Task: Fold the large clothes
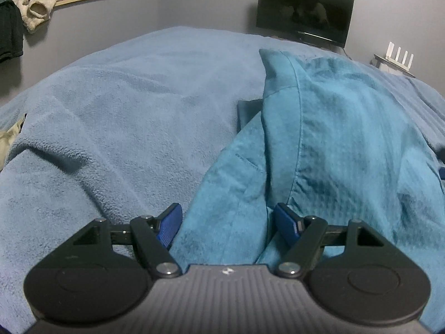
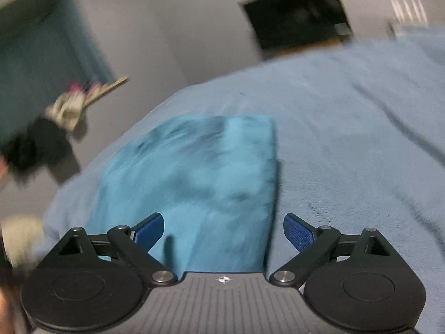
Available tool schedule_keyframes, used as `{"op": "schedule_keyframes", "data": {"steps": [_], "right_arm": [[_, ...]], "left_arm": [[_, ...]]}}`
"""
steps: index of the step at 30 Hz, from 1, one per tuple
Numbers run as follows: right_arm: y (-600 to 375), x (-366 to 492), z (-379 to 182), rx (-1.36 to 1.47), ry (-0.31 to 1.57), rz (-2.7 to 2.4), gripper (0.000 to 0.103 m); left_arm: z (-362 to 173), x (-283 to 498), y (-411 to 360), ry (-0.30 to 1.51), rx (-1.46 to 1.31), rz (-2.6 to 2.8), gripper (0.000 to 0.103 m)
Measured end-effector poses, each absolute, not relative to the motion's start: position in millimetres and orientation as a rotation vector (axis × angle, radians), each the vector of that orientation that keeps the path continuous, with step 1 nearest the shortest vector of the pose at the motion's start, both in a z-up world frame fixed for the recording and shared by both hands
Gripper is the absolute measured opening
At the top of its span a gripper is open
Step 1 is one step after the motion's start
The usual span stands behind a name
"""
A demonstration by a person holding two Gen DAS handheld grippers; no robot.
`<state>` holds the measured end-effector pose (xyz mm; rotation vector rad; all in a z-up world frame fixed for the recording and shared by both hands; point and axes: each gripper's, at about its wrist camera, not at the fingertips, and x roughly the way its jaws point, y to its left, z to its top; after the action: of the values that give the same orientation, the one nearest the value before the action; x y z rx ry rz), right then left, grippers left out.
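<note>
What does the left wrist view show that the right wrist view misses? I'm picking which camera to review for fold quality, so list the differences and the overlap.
Only the left wrist view shows the teal garment bunched up high with a stitched seam, between the open fingers of the left gripper, and a pale cloth at the bed's left edge.

Only the right wrist view, which is motion-blurred, shows the garment as a flat rectangular panel lying ahead of the open right gripper.

Both show the blue blanket, the dark screen, and the white router.
</note>
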<state>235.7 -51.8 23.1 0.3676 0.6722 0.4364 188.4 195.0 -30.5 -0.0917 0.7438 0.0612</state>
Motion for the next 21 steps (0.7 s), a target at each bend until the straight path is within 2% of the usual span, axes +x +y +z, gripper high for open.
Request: {"op": "schedule_keyframes", "data": {"steps": [4,7,15,21], "right_arm": [[-71.6,298.5,-10.6,0.682,0.772,0.502,0.095],[-67.6,326.5,-24.1,0.690,0.795,0.542,0.102],[-60.6,393.7,-61.3,0.822,0.882,0.758,0.103],[-57.7,418.0,-81.5,0.888,0.862,0.809,0.103]], "left_arm": [[-34.9,189.5,192.5,0.751,-0.102,0.055,0.072],[-35.3,191.3,193.1,0.759,-0.104,0.050,0.072],[-37.1,201.7,197.8,0.787,-0.121,0.023,0.072],[-39.8,205.8,199.7,0.796,-0.129,0.015,0.072]]}}
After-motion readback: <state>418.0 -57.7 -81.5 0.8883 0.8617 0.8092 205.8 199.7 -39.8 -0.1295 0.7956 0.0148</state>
